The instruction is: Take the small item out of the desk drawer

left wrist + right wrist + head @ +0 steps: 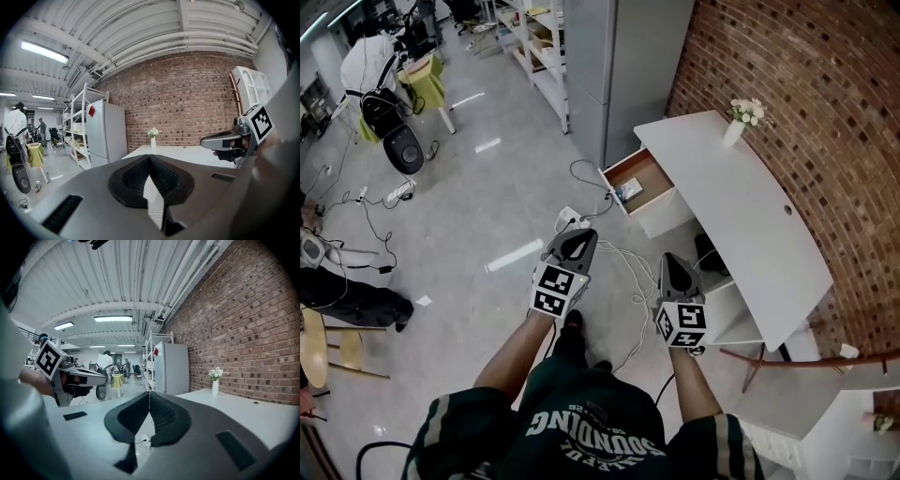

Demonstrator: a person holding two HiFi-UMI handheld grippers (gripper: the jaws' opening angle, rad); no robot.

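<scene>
A white desk (750,202) stands along the brick wall with one drawer (639,183) pulled open toward me. A small bluish item (629,192) lies at the drawer's near end. My left gripper (577,240) is shut and empty, held in the air short of the drawer. My right gripper (675,265) is shut and empty too, lower and beside the desk's edge. In the left gripper view the jaws (150,157) meet with nothing between them, and the right gripper (229,140) shows at the right. In the right gripper view the jaws (149,393) are shut.
A vase of white flowers (741,117) stands on the desk's far end. White cables and a power strip (572,220) lie on the floor below my grippers. A grey cabinet (623,66) rises behind the drawer. A white shelf unit (787,403) is at the right.
</scene>
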